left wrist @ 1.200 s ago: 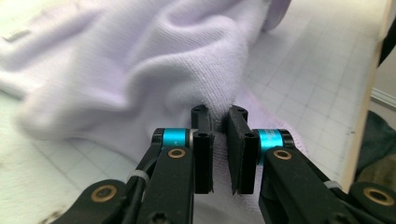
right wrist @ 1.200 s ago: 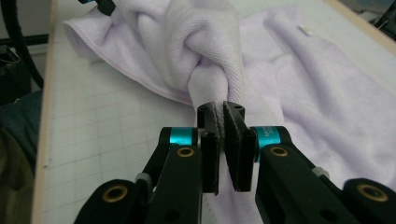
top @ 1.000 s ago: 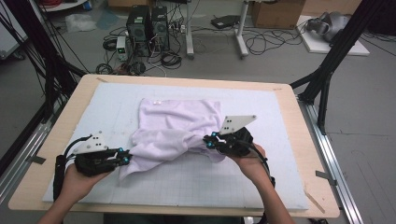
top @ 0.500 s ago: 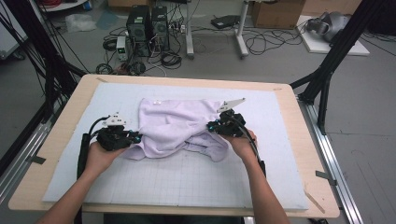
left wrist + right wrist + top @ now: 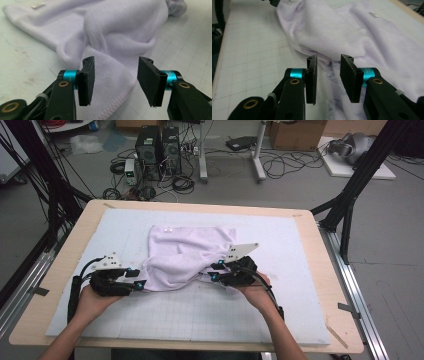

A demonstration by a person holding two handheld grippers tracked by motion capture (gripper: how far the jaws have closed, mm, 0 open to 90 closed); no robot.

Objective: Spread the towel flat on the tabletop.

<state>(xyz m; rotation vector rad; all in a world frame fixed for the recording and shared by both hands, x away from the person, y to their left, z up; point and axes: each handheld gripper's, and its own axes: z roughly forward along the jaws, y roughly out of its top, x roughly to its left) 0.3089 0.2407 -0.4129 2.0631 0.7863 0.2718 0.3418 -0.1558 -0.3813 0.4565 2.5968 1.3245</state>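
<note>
A pale lilac knit cloth (image 5: 185,255) lies crumpled in the middle of the white grid mat (image 5: 300,270). My left gripper (image 5: 137,282) is at the cloth's near left corner. Its jaws have just been opening, and the hemmed corner (image 5: 120,82) lies loose between the pads of the left gripper (image 5: 116,60). My right gripper (image 5: 212,272) is at the near right edge. Its jaws have also just been opening and now stand a little apart. In the right gripper view, a fold of the cloth (image 5: 342,32) lies between and below the right gripper (image 5: 329,57), and neither pad presses it.
The mat covers a wooden table (image 5: 335,340) whose bare rim shows all round. A small white label (image 5: 167,229) sits near the cloth's far edge. Black frame legs (image 5: 350,195) stand at the table's sides. Computer towers (image 5: 157,145) and cables lie on the floor beyond.
Both grippers have come back toward the near edge and sunk to the mat. Both pairs of jaws have let go of the cloth's edge, which now lies slack.
</note>
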